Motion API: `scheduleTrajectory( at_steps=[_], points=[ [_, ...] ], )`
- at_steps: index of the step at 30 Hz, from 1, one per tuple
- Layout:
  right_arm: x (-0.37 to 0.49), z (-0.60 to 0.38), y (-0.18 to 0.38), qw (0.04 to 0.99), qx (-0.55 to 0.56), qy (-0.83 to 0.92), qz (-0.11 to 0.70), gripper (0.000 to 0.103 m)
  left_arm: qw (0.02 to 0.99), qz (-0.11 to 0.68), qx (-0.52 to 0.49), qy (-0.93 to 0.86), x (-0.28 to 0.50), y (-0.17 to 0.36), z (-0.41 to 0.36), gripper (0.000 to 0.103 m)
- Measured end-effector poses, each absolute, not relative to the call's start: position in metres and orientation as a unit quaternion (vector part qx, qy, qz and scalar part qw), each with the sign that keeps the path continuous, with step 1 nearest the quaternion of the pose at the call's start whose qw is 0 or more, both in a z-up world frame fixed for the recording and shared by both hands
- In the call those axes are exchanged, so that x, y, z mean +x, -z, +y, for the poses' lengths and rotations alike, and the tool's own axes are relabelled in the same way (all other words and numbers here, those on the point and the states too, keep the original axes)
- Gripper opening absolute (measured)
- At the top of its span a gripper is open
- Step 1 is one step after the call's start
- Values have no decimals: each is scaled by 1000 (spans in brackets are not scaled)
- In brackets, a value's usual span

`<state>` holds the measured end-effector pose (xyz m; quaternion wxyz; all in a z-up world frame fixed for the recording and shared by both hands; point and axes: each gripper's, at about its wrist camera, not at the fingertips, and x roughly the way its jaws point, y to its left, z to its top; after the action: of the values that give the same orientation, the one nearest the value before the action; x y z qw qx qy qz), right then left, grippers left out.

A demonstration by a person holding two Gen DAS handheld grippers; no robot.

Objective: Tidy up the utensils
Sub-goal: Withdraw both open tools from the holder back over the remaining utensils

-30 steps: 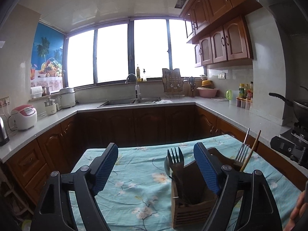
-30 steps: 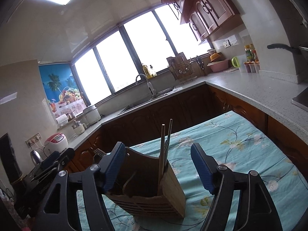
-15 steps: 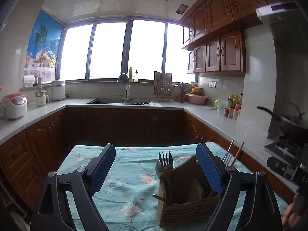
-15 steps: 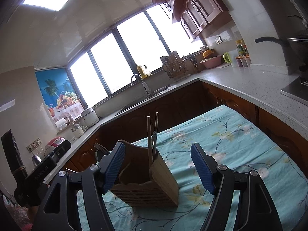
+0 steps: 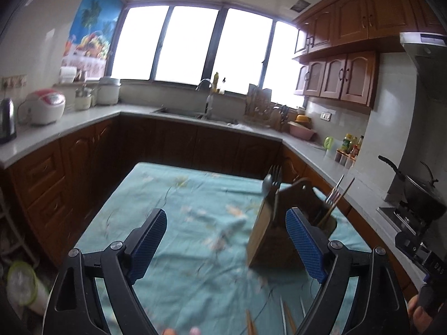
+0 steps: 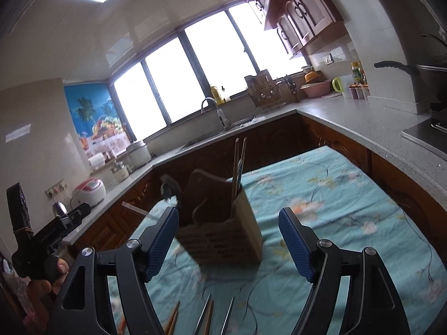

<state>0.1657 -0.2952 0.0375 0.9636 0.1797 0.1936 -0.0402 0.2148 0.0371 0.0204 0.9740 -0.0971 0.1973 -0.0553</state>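
Both hand-held grippers, left (image 5: 226, 243) and right (image 6: 228, 241), hang released above the desk (image 6: 329, 195). The caddy (image 6: 223, 229) stands mid-desk holding chopsticks (image 6: 239, 167); loose utensils (image 6: 209, 318) lie near.

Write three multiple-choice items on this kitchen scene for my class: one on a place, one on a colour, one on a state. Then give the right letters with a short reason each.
1. Where does the wooden utensil holder stand?
A. in the sink
B. on the tablecloth
C. on the stove

2. What colour are the pads of the right gripper?
A. blue
B. red
C. white

3. How does the left gripper stand?
A. shut on a fork
B. shut on chopsticks
C. open, holding nothing

Answers:
1 B, since the holder rests on the floral teal tablecloth.
2 A, since both pads show blue.
3 C, since its fingers stand wide apart with only cloth between them.
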Motion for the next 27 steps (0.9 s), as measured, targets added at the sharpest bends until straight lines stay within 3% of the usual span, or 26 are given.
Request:
scheduleTrajectory(
  at_steps=[14, 27],
  points=[
    [113, -262, -13, 956, 174, 23, 234, 77, 960, 249, -124, 44, 129, -6, 63, 87],
    [86, -244, -2, 952, 167, 26, 255, 77, 948, 288, -122, 49, 108, 6, 64, 87]
  ],
)
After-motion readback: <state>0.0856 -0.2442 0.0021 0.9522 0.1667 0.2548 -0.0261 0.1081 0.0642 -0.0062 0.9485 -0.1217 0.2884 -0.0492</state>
